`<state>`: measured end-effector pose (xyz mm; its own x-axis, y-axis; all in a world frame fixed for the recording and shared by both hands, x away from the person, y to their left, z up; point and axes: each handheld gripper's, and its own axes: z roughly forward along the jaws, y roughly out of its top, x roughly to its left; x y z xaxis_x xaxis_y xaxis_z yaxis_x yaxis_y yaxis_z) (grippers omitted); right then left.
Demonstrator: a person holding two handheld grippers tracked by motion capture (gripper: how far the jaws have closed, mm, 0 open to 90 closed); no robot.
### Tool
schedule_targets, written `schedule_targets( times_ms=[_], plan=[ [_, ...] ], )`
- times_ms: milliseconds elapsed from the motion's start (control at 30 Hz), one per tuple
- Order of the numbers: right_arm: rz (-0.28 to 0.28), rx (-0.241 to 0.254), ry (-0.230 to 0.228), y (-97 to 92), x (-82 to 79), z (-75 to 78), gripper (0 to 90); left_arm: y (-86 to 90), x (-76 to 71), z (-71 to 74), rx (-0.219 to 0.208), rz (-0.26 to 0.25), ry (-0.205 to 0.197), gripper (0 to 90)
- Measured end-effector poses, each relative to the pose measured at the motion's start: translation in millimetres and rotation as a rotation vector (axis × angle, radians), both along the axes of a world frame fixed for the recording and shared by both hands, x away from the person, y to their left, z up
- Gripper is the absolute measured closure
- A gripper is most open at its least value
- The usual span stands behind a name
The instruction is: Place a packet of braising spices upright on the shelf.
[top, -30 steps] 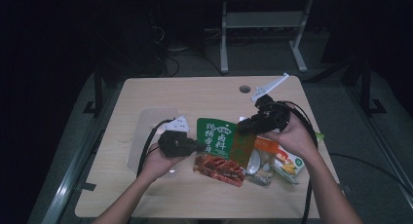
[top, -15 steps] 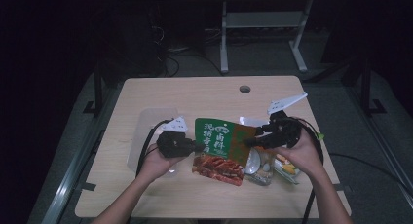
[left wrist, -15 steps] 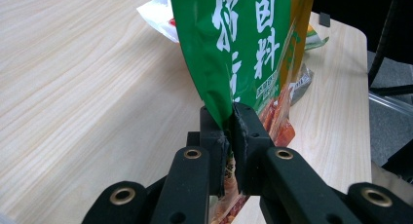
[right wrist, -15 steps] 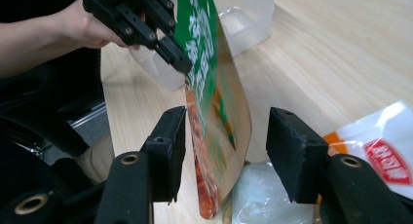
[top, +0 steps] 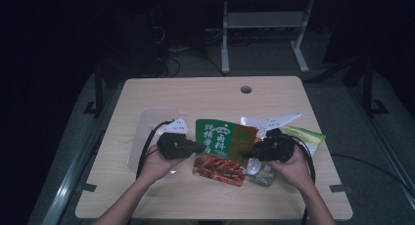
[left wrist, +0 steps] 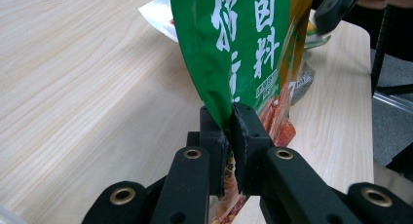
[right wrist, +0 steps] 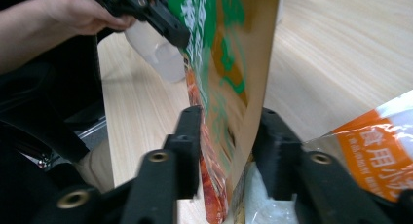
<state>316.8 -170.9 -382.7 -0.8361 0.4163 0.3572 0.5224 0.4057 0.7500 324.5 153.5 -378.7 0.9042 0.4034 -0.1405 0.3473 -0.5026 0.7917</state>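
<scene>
With the left gripper (left wrist: 229, 136) clamped tight on one edge of the green pouch (top: 225, 142), held upright over the table (top: 205, 95), the right gripper (right wrist: 226, 151) straddled the opposite edge, jaws closing but not yet pressing, and needed a square, firm bite.

Far table half (top: 205, 95) open; packets (top: 303, 135) probably crowd the right.

Black two-jaw grippers (top: 200, 147) with brass-ringed screw holes, black cables, bare forearms.
</scene>
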Motion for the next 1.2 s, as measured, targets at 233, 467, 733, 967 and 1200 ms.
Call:
schedule_targets(
  times_ms=[233, 467, 733, 967, 1200],
  plan=[
    [0.009, 0.008, -0.032, 7.4, -3.4, -3.0, 89.3, 1.8, -0.9, 1.1, 0.001, 0.011, -0.002, 82.3],
    [0.019, 0.021, -0.065, 10.1, -11.2, 4.4, 89.8, 8.2, -11.3, 6.0, -0.02, 0.049, -0.025, 64.0],
    [0.016, 0.028, -0.089, 12.9, -15.7, 12.9, 89.9, 23.7, -26.4, 11.4, -0.051, 0.088, -0.031, 46.0],
    [-0.009, 0.037, -0.097, 13.5, -10.8, 20.9, 89.9, 31.1, -42.9, 11.5, -0.061, 0.105, -0.059, 37.4],
    [-0.037, 0.051, -0.114, 13.0, -1.3, 39.5, 89.8, 29.2, -57.3, 5.7, -0.063, 0.071, -0.077, 34.8]
  ],
)
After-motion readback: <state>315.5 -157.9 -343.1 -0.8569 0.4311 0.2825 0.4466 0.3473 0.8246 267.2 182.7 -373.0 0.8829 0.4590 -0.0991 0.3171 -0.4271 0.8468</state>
